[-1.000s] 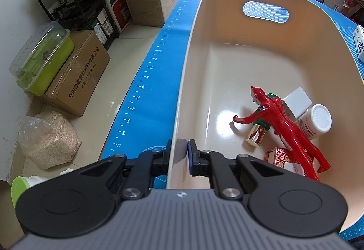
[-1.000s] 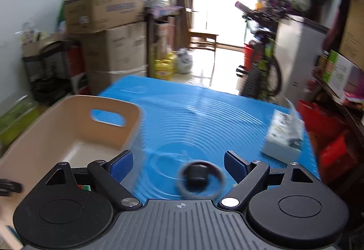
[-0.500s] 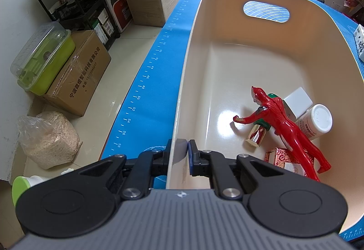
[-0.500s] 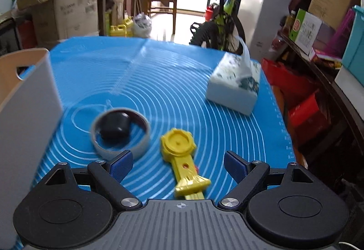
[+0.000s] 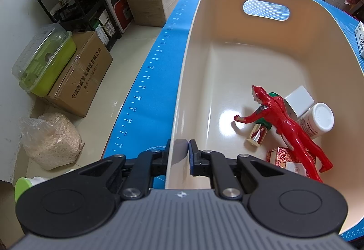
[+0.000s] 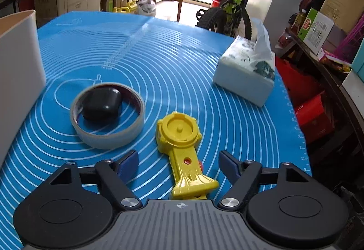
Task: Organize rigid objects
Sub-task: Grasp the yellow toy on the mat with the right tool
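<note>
The left gripper (image 5: 179, 150) is clenched on the near rim of the cream bin (image 5: 268, 49), one jaw outside the wall and one inside. The bin stands on the blue mat (image 5: 157, 81) that covers the worktop. In the near right corner of the bin lie a red toy figure (image 5: 286, 125), a white pill bottle (image 5: 316, 120), a white block (image 5: 299, 97), a small gold and green item (image 5: 258, 134) and a red patterned box (image 5: 284, 159); the figure lies across the box and the gold item. The right gripper (image 6: 179, 163) is released: its jaws stand wide apart and have just been closing, with the handle of the yellow toy (image 6: 179, 136) between them and untouched by either jaw. The yellow toy lies flat on the mat, its round head pointing away from the gripper. Just beside it, to the left, a roll of tape (image 6: 107, 131) lies flat with a black earbud case (image 6: 102, 103) inside its ring. A tissue pack (image 6: 245, 72) lies well apart at the far right of the mat. The outer wall of the bin shows at the left edge of the right wrist view.
</note>
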A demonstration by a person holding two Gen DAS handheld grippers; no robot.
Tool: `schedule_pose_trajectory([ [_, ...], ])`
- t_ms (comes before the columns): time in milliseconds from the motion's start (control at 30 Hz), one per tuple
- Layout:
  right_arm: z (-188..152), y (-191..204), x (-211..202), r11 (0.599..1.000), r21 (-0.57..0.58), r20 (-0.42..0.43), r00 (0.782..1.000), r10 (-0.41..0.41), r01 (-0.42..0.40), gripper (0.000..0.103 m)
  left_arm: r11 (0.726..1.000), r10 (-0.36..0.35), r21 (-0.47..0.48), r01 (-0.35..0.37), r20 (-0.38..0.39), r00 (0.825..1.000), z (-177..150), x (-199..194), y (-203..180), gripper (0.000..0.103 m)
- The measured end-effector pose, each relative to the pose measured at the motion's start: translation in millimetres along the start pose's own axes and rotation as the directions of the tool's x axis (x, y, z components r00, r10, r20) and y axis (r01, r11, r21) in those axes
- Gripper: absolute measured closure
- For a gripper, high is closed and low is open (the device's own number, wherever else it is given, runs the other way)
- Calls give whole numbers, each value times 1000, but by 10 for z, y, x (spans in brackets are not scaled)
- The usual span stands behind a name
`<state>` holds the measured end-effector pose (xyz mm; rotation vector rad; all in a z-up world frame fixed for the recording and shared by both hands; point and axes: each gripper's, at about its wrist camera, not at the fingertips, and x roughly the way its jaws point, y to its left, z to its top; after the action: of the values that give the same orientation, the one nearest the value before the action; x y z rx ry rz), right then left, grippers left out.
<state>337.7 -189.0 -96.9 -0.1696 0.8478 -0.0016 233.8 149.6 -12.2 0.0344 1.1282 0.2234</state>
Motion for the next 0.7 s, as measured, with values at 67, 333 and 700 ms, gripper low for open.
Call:
schedule_pose_trajectory([
  [67, 6, -49, 19, 1000, 22, 8, 1000, 14, -14, 27, 1000, 0, 1, 0, 0, 1000, 0, 1, 0, 88],
  [333, -7, -113, 31, 995, 65, 17, 997, 80, -81, 57, 1000, 2, 3, -2, 1, 1000, -4, -10, -7, 88],
  [700, -12, -49, -34, 997, 38, 4, 998, 63, -63, 68, 1000, -2, 0, 2, 1, 1000, -6, -10, 2, 88],
])
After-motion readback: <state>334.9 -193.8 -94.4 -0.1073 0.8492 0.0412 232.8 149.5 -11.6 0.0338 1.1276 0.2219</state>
